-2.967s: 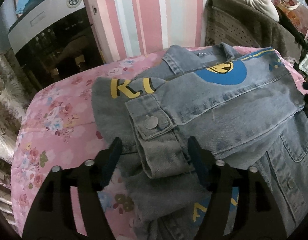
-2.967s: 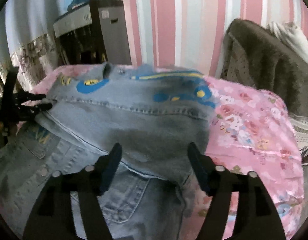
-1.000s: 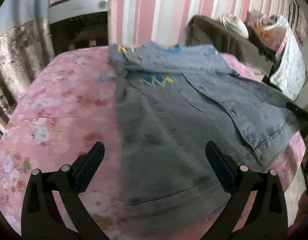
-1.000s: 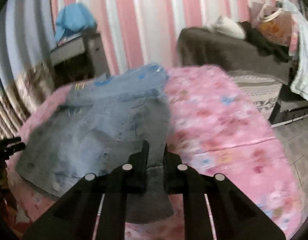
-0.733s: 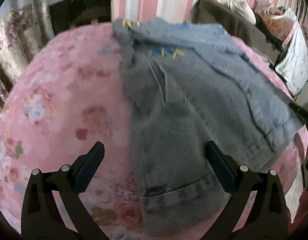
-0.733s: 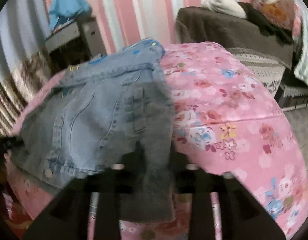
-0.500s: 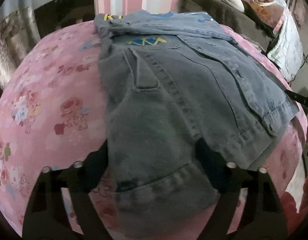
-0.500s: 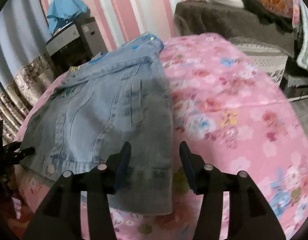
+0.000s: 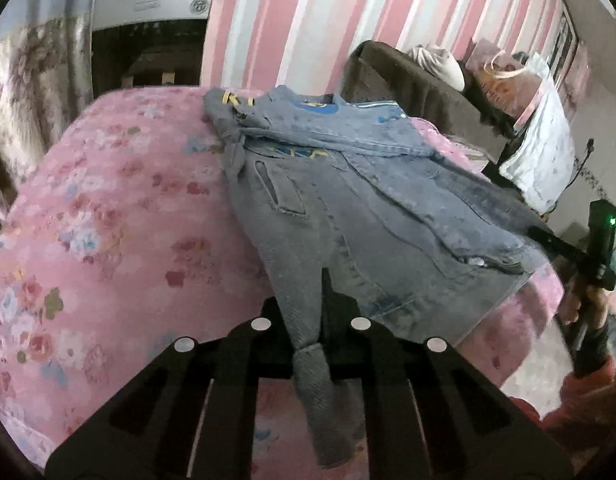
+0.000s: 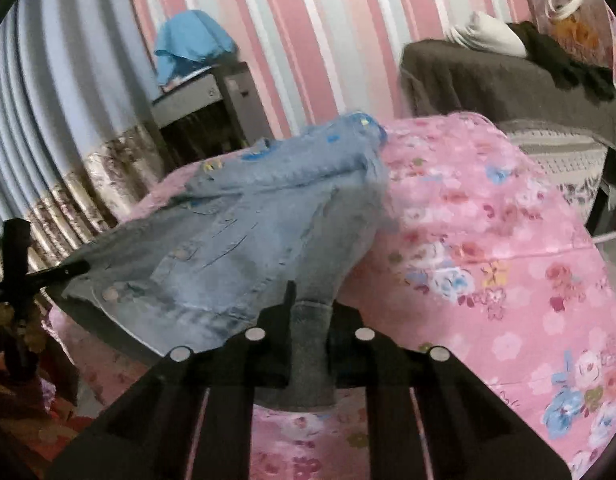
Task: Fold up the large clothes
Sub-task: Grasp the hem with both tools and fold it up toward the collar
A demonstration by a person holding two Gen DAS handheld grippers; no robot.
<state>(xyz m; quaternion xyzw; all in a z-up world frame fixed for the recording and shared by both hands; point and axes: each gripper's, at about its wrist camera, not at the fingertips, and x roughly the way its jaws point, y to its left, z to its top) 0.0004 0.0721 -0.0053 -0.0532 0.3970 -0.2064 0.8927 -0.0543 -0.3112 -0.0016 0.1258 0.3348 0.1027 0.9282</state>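
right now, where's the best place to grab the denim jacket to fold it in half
By the two hem corners, from the near edge of the bed. The denim jacket lies flat with its collar far away; the left gripper and right gripper already pinch them.

It was a home, seemingly a bedroom. A bed with a pink floral bedspread (image 9: 108, 208) filled the middle of both views. Behind it ran pink, white and grey striped wallpaper (image 9: 292, 20). A brown-covered sofa (image 10: 487, 80) piled with bags and cloth stood at the upper right, and a flowered curtain (image 9: 32, 92) hung at the left edge.
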